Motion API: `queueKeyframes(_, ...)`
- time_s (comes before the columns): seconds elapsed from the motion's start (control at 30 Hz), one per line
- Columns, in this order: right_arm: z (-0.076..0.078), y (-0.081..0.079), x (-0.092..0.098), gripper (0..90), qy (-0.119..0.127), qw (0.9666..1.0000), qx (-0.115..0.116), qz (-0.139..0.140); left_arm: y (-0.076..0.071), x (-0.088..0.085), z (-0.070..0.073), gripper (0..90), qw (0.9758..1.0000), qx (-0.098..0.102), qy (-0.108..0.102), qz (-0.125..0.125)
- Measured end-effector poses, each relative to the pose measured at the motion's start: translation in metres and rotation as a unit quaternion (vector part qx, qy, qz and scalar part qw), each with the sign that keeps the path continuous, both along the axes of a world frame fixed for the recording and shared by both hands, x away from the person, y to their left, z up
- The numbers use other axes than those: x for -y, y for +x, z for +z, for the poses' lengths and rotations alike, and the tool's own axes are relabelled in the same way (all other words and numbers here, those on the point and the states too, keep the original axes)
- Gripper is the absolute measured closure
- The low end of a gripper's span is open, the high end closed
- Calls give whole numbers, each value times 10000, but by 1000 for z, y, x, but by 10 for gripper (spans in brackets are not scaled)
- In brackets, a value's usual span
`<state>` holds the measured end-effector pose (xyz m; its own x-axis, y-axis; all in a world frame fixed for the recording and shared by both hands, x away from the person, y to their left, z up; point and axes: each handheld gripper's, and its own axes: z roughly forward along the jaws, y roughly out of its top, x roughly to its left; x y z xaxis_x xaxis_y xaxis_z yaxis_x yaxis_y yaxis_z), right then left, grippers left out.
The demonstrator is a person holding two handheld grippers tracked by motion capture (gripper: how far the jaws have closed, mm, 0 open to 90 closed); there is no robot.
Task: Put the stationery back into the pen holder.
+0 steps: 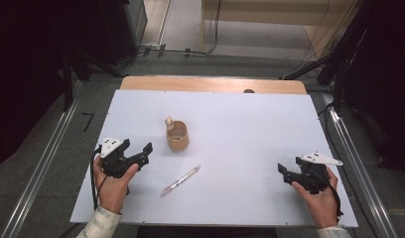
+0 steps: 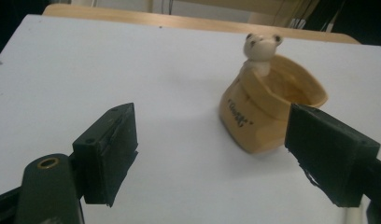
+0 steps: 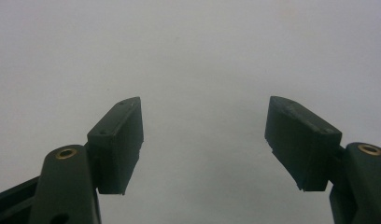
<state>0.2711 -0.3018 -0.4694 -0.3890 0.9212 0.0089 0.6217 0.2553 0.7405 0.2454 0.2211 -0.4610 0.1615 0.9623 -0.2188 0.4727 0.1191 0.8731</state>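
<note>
1. Left gripper (image 1: 139,151): jaws spread wide, nothing between them, no contact w/ any item. It sits at the near left of the bench (image 1: 250,119), aimed toward the wooden cup (image 1: 177,136), which lies just beyond its tips.
2. Right gripper (image 1: 289,171): jaws also wide apart, holding nothing; the right gripper view has bare white bench surface past both pads. Positioned near right, well apart from all items.
3. Writing: dark lettering on the cup's side wall, seen in the left gripper view (image 2: 268,112); runs slantwise, too blurred to read. No other brand or label legible.
4. Orientation: cup stands upright, mouth up, approx. centre-left of bench. The small animal-head figure (image 2: 260,46) rises from the rim on the far side.
5. Appearance: light tan wood, squat round body, thick rim flaring outward, interior darker. Figure is paler, w/ two small ears, dark eyes.
6. Pen (image 1: 180,181): pale, slim barrel w/ pinkish end, lying flat on bench nearer the person than the cup, apart from it. Long axis diagonal, from near-left to far-right. Lies between the two grippers, closer to the left one.
</note>
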Motion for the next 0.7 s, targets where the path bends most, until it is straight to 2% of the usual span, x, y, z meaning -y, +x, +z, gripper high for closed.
queueKeyframes(0.13, -1, 1, -2, 269, -20, 10000, -12, 15, -3, -6, -3, 175, 9999, -89, -56, 67)
queueKeyframes(0.4, -1, 0, -4, 270, -20, 9999, 28, 117, -8, -11, -8, 175, 9997, -219, -27, 89)
queueKeyframes(0.7, -1, 1, -13, 270, -22, 9997, -10, 240, -15, -17, -10, 174, 9995, -275, -65, 131)
